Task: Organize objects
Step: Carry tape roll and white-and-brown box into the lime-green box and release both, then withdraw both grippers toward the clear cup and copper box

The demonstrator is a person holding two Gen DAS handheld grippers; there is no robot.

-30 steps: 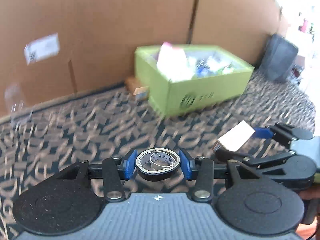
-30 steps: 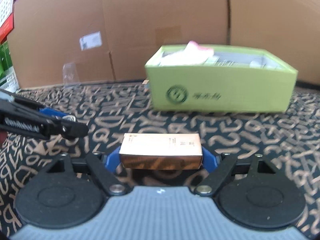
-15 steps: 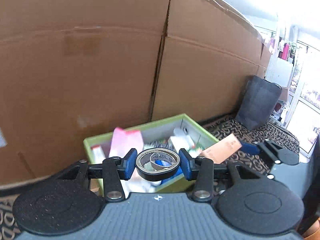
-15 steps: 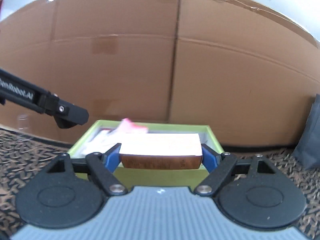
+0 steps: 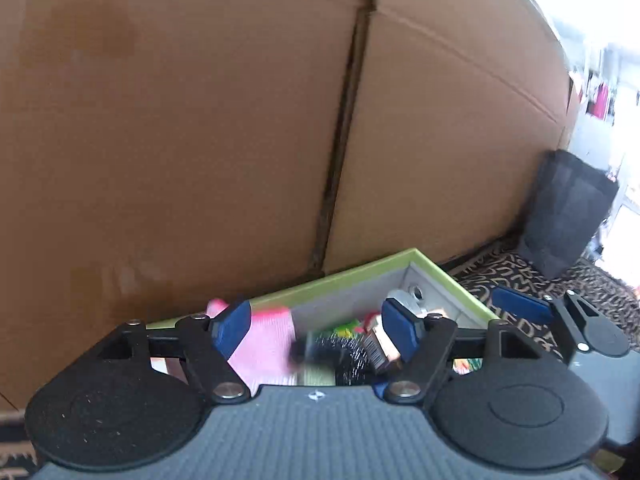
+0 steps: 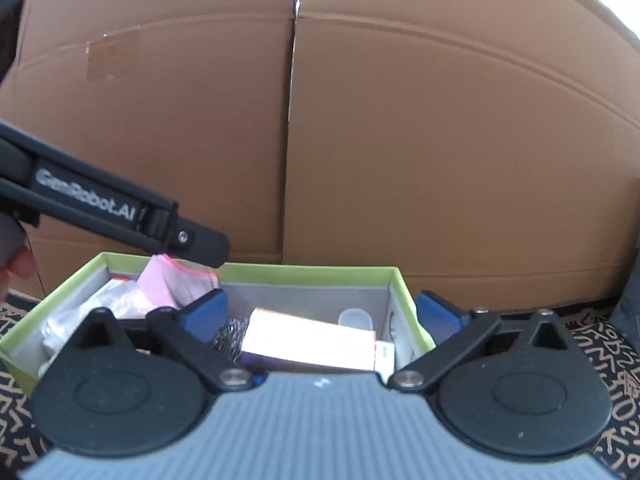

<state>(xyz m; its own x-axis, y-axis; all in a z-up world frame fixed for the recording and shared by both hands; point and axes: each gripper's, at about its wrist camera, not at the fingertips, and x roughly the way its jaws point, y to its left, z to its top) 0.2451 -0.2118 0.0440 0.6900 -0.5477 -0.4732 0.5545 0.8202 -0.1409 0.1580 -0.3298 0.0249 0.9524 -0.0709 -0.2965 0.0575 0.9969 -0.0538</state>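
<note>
Hovering over the green box [image 6: 312,270], both grippers' jaws have just been opening: right gripper [image 6: 336,316] wide, carton [image 6: 308,340] lying crosswise below; left gripper [image 5: 316,328] empty.

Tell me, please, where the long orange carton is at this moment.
In the right wrist view the orange carton lies inside the green box, toward its right half, between a metal scourer and a small clear cup.
</note>
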